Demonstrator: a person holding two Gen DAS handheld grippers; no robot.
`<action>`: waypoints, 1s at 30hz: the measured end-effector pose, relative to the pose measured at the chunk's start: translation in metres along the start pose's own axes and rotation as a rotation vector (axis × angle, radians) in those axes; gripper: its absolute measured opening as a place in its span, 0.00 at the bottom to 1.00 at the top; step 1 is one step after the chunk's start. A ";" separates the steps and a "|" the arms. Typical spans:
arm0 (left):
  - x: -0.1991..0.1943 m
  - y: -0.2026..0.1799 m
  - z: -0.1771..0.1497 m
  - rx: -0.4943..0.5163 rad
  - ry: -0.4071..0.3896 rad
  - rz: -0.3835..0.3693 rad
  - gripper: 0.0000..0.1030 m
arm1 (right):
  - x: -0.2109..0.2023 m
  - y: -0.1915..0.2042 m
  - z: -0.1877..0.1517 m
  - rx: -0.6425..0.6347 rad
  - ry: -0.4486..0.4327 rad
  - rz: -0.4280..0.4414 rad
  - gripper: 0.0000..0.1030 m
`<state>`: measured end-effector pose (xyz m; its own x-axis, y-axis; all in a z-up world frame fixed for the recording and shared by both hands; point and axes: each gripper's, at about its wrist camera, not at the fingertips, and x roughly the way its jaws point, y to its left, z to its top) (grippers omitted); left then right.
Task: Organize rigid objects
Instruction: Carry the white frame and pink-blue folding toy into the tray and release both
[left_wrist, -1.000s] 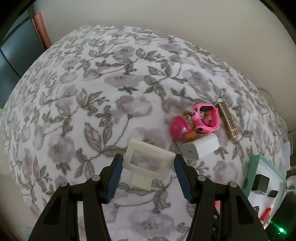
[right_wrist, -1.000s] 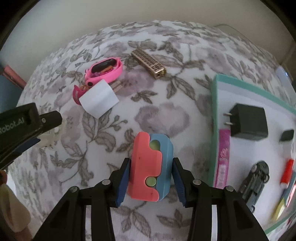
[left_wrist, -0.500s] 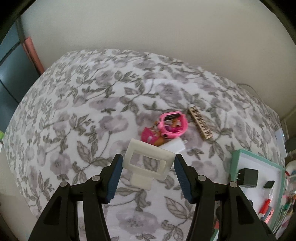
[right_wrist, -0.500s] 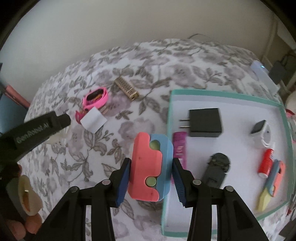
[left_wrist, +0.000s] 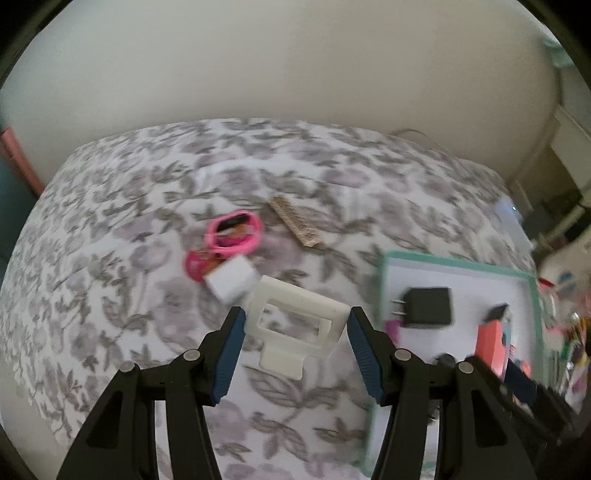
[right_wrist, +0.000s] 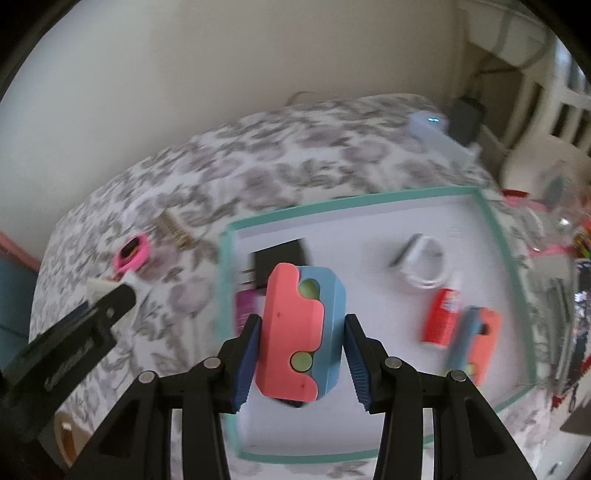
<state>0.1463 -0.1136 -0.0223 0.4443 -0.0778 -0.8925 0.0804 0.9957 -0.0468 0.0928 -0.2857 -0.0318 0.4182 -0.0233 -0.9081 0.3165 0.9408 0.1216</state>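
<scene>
Left gripper (left_wrist: 295, 334): clamped on a cream plastic frame piece (left_wrist: 295, 325), a rectangular window with a tab at its lower edge, held clear above the floral bedspread (left_wrist: 122, 295). Both blue pads press its short sides.

Right gripper (right_wrist: 301, 354): clenched on a coral-and-blue block (right_wrist: 301, 332) with two green round inserts, held over the teal-rimmed white tray (right_wrist: 495, 236). It hangs above the tray's left part, partly covering a black plug adapter (right_wrist: 280, 254) and a magenta item (right_wrist: 243, 310) near the rim.

In the tray, right wrist view: a white band with a dark face (right_wrist: 421, 266), a red tube (right_wrist: 443, 317), and a second coral-and-blue piece (right_wrist: 476, 339) just beside the tube. All blurred; finer detail not readable.

On the bedspread outside the tray, left wrist view: a pink watch (left_wrist: 234, 234), a magenta round item (left_wrist: 195, 264) touching it, a white cube charger (left_wrist: 231, 278) against both, and a tan studded bar (left_wrist: 295, 225) a little apart to the right. The cream piece overlaps the charger's corner in view.

The left gripper's black arm crosses the lower left of the right wrist view. Cluttered items lie past the tray's right rim; not identifiable.
</scene>
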 end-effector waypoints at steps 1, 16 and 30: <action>-0.001 -0.008 -0.002 0.020 0.005 -0.020 0.57 | -0.001 -0.009 0.001 0.017 -0.003 -0.011 0.46; 0.004 -0.097 -0.044 0.228 0.154 -0.173 0.57 | 0.008 -0.081 -0.002 0.161 0.053 -0.092 0.46; 0.032 -0.114 -0.072 0.279 0.308 -0.192 0.57 | 0.026 -0.076 -0.007 0.131 0.118 -0.091 0.46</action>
<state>0.0871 -0.2263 -0.0775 0.1147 -0.1990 -0.9733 0.3913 0.9096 -0.1399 0.0731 -0.3554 -0.0674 0.2821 -0.0593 -0.9575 0.4601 0.8842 0.0808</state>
